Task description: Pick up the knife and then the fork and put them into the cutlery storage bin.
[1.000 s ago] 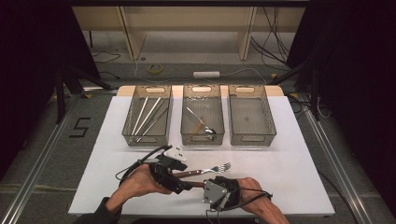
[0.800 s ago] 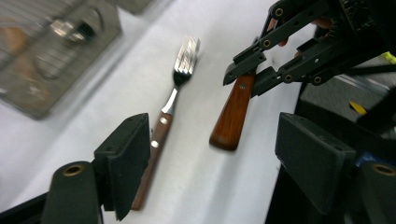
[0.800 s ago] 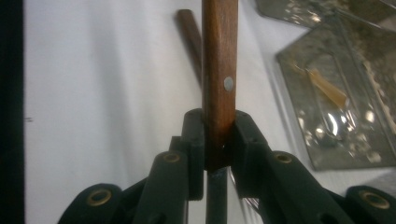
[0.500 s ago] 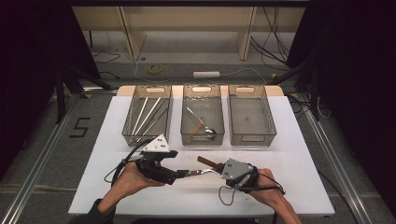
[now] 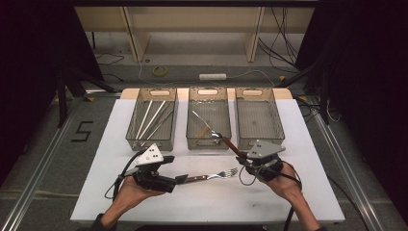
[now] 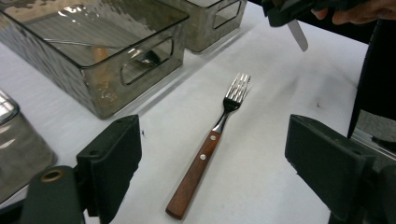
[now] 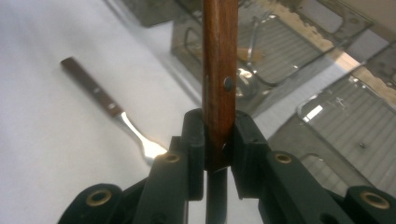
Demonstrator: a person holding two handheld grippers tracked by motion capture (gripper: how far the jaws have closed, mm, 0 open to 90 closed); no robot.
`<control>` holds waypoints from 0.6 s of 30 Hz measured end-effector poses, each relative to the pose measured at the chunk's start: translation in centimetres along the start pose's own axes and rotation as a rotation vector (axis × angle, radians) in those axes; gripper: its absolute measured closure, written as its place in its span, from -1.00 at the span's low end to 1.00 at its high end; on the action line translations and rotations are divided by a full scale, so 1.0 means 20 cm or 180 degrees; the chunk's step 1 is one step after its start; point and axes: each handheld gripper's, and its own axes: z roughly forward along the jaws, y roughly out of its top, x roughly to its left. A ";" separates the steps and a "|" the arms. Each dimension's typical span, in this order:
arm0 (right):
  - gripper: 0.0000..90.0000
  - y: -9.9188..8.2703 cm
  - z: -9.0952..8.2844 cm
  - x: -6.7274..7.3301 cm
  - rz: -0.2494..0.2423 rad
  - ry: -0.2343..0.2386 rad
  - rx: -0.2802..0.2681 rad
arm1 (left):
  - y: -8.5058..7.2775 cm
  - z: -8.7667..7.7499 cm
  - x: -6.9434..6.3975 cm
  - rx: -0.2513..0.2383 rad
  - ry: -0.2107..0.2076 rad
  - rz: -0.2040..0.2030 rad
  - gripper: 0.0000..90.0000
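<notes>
Cut-off, covered and blurred parts

In the right gripper view the knife (image 7: 219, 84) runs off the top edge, so its handle end cannot be seen, and the right claw's (image 7: 218, 149) pads cover a stretch of it. In the left gripper view the knife's blade tip alone pokes out under a hand, and the left tray (image 6: 14, 135) is cropped. The middle tray's (image 5: 208, 140) contents are too small to name.
</notes>
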 end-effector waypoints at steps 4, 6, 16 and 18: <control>0.73 0.02 0.00 -0.06 0.0167 0.0000 -0.0052 | -0.02 0.00 0.01 -0.0063 0.0065 -0.0011 -0.60; 0.73 0.03 0.01 -0.09 0.0273 -0.0007 -0.0053 | -0.03 -0.01 0.01 -0.0079 0.0073 -0.0024 -0.61; 0.73 0.11 0.03 -0.25 0.0655 -0.0019 -0.0090 | -0.06 -0.02 0.01 -0.0133 0.0205 0.0025 -0.63; 0.72 0.13 0.03 -0.28 0.0734 -0.0015 -0.0101 | -0.07 -0.03 0.01 -0.0150 0.0225 0.0012 -0.63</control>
